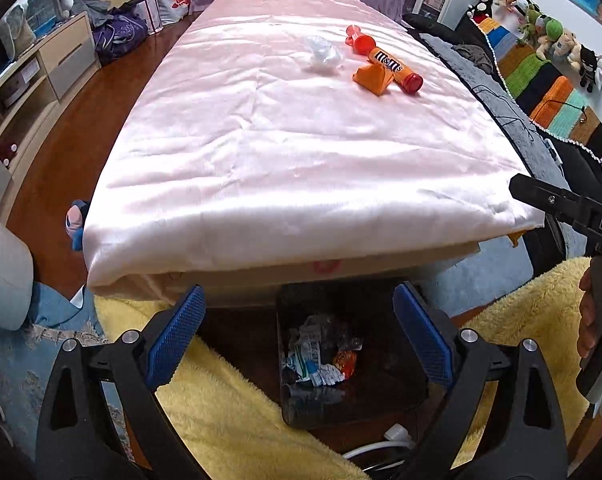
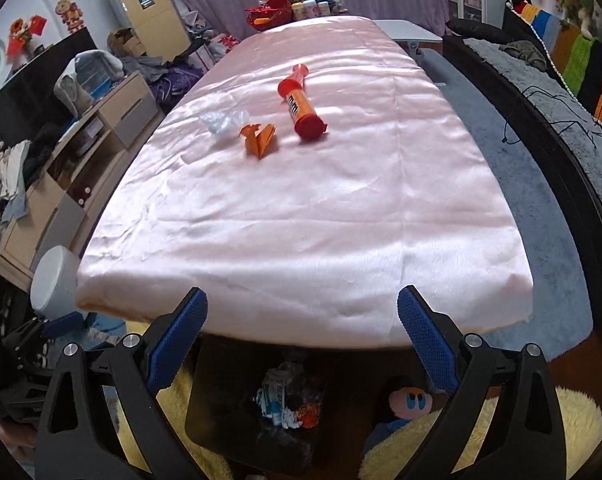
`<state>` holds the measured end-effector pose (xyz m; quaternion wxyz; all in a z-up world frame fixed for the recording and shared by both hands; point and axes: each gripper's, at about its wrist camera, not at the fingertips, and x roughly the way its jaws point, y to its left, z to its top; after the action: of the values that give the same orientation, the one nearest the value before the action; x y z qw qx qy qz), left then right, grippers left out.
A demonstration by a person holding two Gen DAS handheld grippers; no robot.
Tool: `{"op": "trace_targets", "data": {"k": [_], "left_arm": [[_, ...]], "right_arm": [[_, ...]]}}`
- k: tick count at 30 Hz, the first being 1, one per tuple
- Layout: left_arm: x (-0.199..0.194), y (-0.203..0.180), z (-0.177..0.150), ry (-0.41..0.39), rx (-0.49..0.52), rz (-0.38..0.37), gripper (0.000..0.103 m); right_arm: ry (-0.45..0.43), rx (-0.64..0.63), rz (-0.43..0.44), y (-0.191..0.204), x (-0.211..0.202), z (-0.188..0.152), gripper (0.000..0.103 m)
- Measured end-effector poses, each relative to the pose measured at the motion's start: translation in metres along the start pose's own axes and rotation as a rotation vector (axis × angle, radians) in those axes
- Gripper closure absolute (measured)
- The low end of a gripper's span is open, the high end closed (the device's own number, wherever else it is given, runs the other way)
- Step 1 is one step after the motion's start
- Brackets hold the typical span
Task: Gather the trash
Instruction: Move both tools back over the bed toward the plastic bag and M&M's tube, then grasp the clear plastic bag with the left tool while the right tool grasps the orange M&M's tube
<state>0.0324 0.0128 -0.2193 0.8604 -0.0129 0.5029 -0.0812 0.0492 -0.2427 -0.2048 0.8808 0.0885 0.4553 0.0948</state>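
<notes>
Left wrist view, left gripper (image 1: pixel 299 336) spread wide and empty above the dark bin (image 1: pixel 397 408) of wrappers, right gripper (image 2: pixel 303 340) likewise agape, pink-covered table (image 1: pixel 285 168) beyond, crumpled clear plastic (image 1: pixel 323 55), orange folded paper (image 1: pixel 373 78) and M&M's tube (image 1: pixel 385 62) lay far, right of centre.

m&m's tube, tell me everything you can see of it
The m&m's tube is a long cylinder, orange along the body with the brand logo printed on it, a red cap at the near end and a red-orange bulb and flared piece at the far end. It looks like plastic or card. It lies on its side on the pink cloth, angled away from the cameras. The orange folded paper sits right beside it, seemingly touching; the clear wrapper lies apart. Neither gripper is near it.
</notes>
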Motion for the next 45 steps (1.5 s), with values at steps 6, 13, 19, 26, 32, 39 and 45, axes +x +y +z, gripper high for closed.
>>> {"op": "trace_targets", "data": {"k": [6,13,19,26,32,39,45], "left_arm": [[0.004,-0.003,0.030,-0.020,0.010,-0.006,0.013],[0.020,-0.005,0.074,-0.043,0.003,-0.010,0.013],[0.040,-0.005,0.118,-0.064,0.008,-0.007,0.013],[0.062,-0.002,0.171,-0.099,0.014,-0.012,0.013],[0.089,-0.003,0.205,-0.096,0.007,-0.050,0.023],[0.120,-0.006,0.229,-0.082,0.014,-0.081,0.040],[0.147,-0.008,0.235,-0.039,0.019,-0.106,0.059]], "right_arm": [[-0.012,-0.005,-0.014,-0.008,0.008,0.025,0.007],[-0.021,0.004,-0.027,-0.018,0.027,0.057,0.007],[-0.030,-0.002,-0.029,-0.020,0.050,0.094,0.007],[-0.051,-0.008,-0.004,-0.015,0.080,0.137,0.008],[-0.007,-0.048,0.034,-0.007,0.113,0.154,0.035],[0.021,-0.056,0.044,-0.007,0.137,0.161,0.049],[0.042,-0.084,0.034,-0.001,0.153,0.159,0.059]]}}
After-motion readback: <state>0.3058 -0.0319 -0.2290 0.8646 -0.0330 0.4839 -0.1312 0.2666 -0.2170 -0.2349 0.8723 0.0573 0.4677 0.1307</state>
